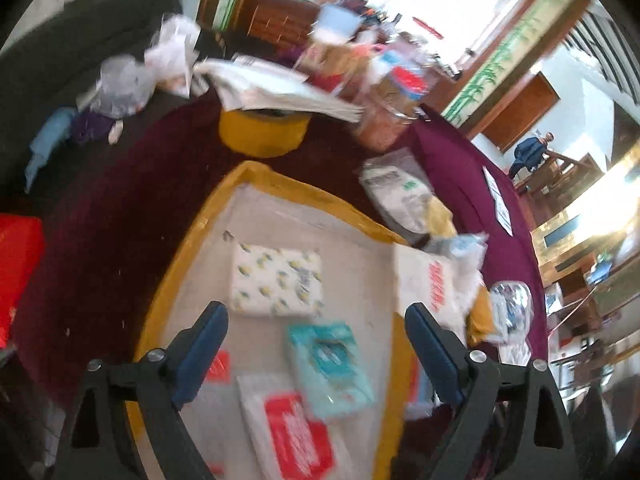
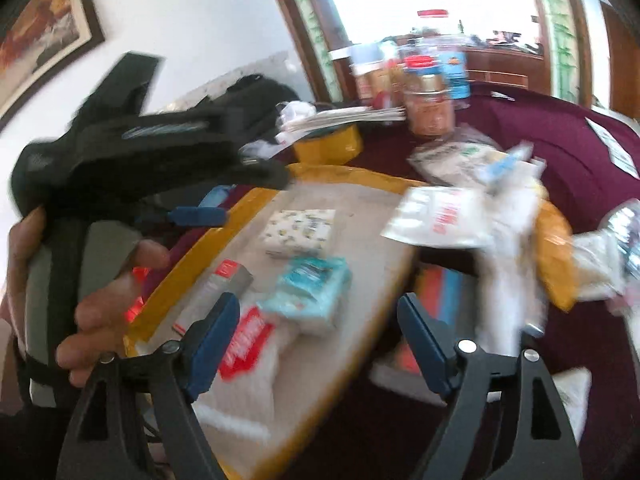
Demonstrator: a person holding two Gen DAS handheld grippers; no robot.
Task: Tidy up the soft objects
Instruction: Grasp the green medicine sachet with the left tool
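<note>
Both grippers sit over the tray, nothing held. Left gripper [image 1: 316,340]: jaws wide apart, nothing between them, only tray contents visible below the gap. Right gripper [image 2: 314,340]: jaws also spread wide, no pad contact on anything. The person's left hand [image 2: 92,280] shows in the right wrist view, wrapped round the other tool's grip. Nearest soft item is the white pouch with red label [image 1: 292,432], lying flat on the tray floor at the near end. Just beyond it, touching or overlapping its far corner, is the teal tissue pack [image 1: 330,364], lying askew. Further in is the patterned tissue pack [image 1: 278,280], sitting square and clear of its neighbours. All three look light and squashy in slick film wrap, so I'd expect them to deform and slide under a hard pinch; best taken across the short width mid-body with moderate squeeze, not by a corner. The yellow-rimmed tray [image 1: 188,240] has a shallow rim, so coming in from above looks unobstructed. Another red-lettered white bag [image 1: 428,284] overhangs the tray's right rim, half in, half out; floppy, likely to fold when lifted, so grip near its middle. Beyond the rim a loose pile of plastic bags [image 1: 404,196] lies on the maroon tablecloth [image 1: 100,220], still unsorted. Farther back: a yellow tape roll [image 1: 262,132] under stacked papers, then jars, too blurred to identify.
</note>
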